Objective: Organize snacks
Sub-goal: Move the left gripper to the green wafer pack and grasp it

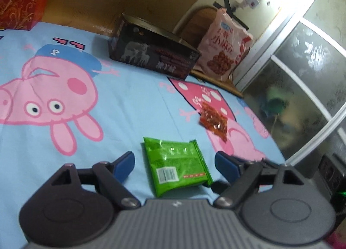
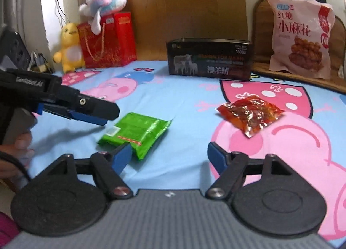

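Observation:
A green snack packet (image 1: 176, 165) lies flat on the cartoon-pig bedsheet (image 1: 121, 101), between the spread blue fingers of my left gripper (image 1: 175, 162), which is open and just above it. The packet also shows in the right wrist view (image 2: 136, 133), with the left gripper (image 2: 95, 117) coming in from the left over its edge. A red snack packet (image 1: 213, 120) lies further right, also seen in the right wrist view (image 2: 250, 118). My right gripper (image 2: 169, 157) is open and empty, hovering short of both packets.
A dark open box (image 2: 209, 59) stands at the back of the bed, and shows in the left wrist view (image 1: 153, 52). A large pink snack bag (image 2: 300, 32) leans behind it at the right. A red gift bag (image 2: 108, 41) and plush toys (image 2: 69, 47) stand at the back left.

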A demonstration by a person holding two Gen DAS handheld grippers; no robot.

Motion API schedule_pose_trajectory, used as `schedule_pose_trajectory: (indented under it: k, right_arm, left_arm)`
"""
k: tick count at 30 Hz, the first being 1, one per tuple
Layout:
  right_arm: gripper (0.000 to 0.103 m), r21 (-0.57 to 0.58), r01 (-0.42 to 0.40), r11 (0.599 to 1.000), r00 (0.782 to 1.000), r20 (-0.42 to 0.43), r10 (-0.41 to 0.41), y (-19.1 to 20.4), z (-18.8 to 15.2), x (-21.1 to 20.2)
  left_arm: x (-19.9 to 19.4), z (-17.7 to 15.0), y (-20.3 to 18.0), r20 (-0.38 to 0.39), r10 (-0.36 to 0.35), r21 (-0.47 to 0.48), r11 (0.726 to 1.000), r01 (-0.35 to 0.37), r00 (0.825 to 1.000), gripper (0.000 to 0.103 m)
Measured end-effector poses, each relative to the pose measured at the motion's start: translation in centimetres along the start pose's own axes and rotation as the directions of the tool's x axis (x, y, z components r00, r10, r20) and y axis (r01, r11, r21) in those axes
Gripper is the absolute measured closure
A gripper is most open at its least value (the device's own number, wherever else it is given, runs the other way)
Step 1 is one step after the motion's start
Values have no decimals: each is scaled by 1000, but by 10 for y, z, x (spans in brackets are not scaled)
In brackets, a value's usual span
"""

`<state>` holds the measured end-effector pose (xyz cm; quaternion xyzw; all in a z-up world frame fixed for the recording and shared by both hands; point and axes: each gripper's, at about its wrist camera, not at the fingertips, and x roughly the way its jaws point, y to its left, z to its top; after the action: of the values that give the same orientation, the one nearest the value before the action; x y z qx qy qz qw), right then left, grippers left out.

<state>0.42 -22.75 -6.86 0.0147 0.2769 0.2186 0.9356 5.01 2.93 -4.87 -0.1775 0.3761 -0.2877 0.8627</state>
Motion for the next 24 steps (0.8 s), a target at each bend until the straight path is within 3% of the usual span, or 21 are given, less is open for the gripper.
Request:
schedule_pose_trajectory:
  k: [5, 11, 15, 16, 22, 24]
  right_arm:
    - [36, -39, -51, 998, 999, -14, 50, 15, -7, -6]
    - [40, -70, -54, 996, 998, -36, 51, 23, -8, 5]
    - [42, -64, -51, 997, 998, -29, 50, 23, -5, 9]
    - [42, -61, -57, 996, 998, -29, 56, 23, -4, 11]
    - [42, -129, -30, 991, 999, -25, 27, 36, -7, 16]
    - [41, -142, -3, 990, 1000, -22, 0, 40, -8, 16]
  left_arm:
    - [-16, 4, 13, 27, 6, -42, 999, -5, 1000, 19]
    - [-4, 6, 12, -15, 15, -29, 999, -16, 1000, 21]
    - [15, -2, 1, -42, 8, 29, 1000, -6, 999, 32]
    - [19, -4, -5, -45, 12, 62, 998, -9, 999, 41]
    - [27, -11, -10, -26, -23, 126, 992, 26, 999, 54]
    - [29, -12, -10, -17, -35, 146, 989, 37, 999, 54]
